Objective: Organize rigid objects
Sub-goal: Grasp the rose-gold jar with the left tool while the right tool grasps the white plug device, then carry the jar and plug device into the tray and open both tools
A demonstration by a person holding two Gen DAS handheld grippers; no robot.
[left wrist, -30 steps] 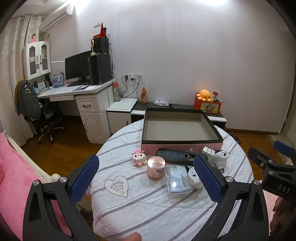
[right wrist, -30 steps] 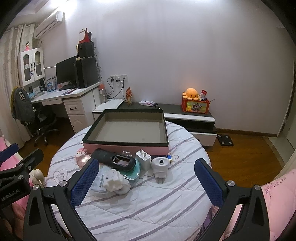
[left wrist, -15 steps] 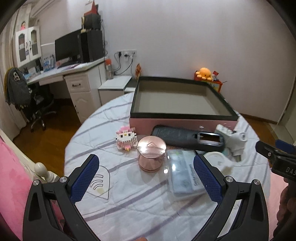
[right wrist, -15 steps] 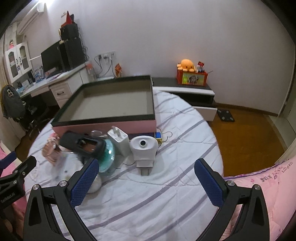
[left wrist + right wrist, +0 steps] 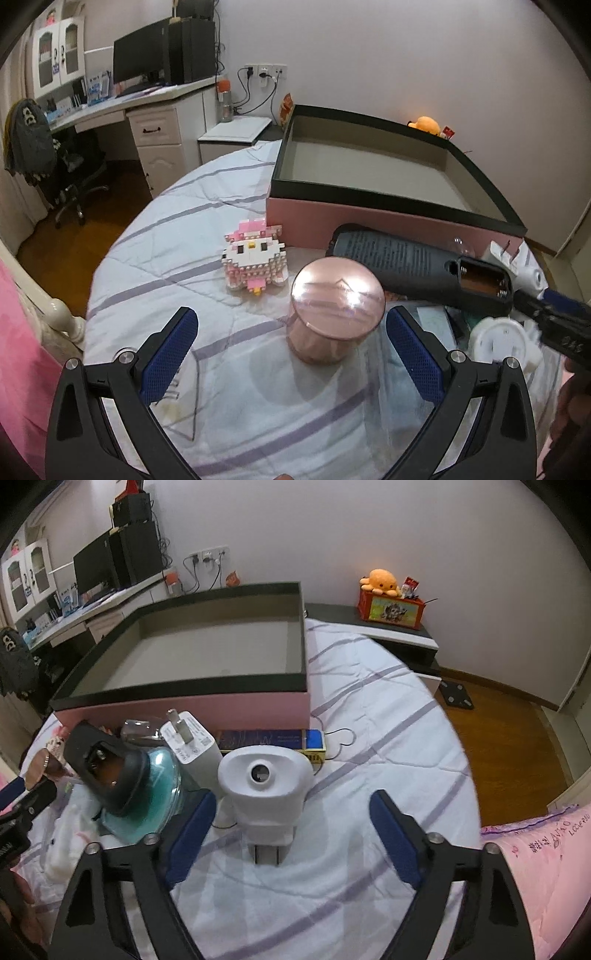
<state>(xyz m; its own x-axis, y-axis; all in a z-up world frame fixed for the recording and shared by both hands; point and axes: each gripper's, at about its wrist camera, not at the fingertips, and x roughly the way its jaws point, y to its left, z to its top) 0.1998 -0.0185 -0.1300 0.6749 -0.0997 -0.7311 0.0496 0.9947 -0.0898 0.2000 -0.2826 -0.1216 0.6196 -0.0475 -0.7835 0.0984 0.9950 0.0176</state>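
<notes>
The box (image 5: 207,698) stands empty at the far side of the table (image 5: 369,709), so nothing is sorted yet. Every object lies loose in front of it: block toy (image 5: 255,264), pink jar (image 5: 334,310), dark remote (image 5: 417,271), charger (image 5: 192,747), white plug (image 5: 266,786), blue pack (image 5: 273,740).

The left gripper (image 5: 291,354) has its jaws wide apart, the jar just ahead between them, untouched. The right gripper (image 5: 291,836) has just been closing its jaws, which are apart yet, around the plug without pressing it. Both pickups appear about to start; the whole pile remains to be moved.
</notes>
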